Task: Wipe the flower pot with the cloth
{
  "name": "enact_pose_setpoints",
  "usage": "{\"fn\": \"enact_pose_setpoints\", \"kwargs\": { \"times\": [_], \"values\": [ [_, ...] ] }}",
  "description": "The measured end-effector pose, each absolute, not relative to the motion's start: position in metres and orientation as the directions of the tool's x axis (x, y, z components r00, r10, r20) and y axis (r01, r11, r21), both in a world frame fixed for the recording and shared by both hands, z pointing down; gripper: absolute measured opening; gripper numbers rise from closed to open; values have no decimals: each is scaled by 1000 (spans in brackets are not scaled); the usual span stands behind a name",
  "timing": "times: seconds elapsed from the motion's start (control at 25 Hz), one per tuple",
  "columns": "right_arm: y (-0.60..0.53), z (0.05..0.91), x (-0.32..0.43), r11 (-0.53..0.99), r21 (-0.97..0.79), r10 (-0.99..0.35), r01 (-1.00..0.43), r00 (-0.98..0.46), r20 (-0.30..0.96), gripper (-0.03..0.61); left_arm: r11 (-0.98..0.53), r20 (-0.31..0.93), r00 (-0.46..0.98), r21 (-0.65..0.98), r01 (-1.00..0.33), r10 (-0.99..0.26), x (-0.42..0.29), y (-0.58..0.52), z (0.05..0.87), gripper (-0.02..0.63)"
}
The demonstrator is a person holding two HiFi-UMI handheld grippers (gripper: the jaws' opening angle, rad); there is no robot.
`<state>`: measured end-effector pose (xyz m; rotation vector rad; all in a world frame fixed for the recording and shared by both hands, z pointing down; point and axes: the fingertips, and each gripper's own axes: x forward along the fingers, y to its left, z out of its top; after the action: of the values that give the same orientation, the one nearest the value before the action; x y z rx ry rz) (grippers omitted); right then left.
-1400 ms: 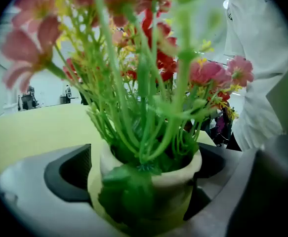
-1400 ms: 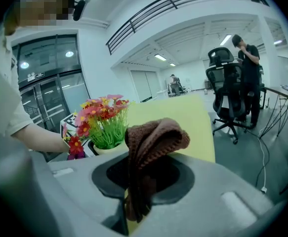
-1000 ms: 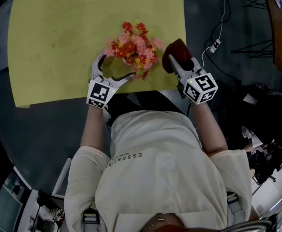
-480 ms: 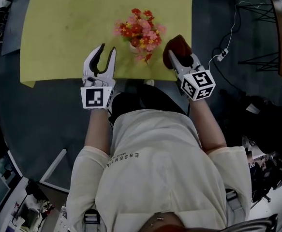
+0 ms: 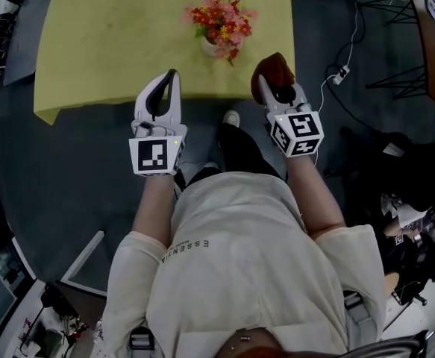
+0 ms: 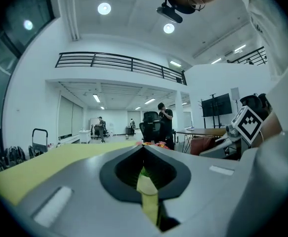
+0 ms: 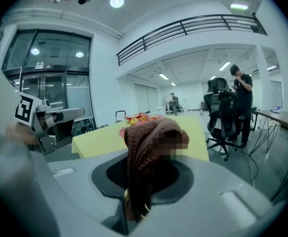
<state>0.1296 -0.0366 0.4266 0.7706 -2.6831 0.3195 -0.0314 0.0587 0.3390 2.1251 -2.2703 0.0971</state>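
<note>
The head view shows me the flower pot on the yellow tabletop, ahead of both sets of fingers and touching neither. My left gripper has just closed its fingers together on nothing. My right gripper clamps the brown cloth, which bunches over its fingertips. Both gripper views catch only the flowers; the pot itself is hidden there.
</note>
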Motion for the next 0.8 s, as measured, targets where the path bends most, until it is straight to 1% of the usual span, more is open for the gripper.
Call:
{"fn": "enact_pose_setpoints", "kwargs": {
  "times": [0.24, 0.44, 0.52, 0.8],
  "values": [
    [39, 413, 155, 808, -96, -515, -582, -776, 364, 61, 39, 82, -39, -6, -999, -996, -3, 120, 330, 11],
    [101, 409, 167, 810, -90, -515, -579, -777, 363, 60, -51, 77, 47, -51, -997, -996, 28, 167, 335, 15],
    [120, 408, 172, 814, -85, -510, -574, -777, 368, 61, -74, 78, 70, -45, -996, -994, 40, 179, 334, 18],
    [147, 379, 179, 849, -8, -500, -528, -808, 311, 60, -59, 47, 57, -55, -997, -997, 55, 195, 316, 18]
  ]
}}
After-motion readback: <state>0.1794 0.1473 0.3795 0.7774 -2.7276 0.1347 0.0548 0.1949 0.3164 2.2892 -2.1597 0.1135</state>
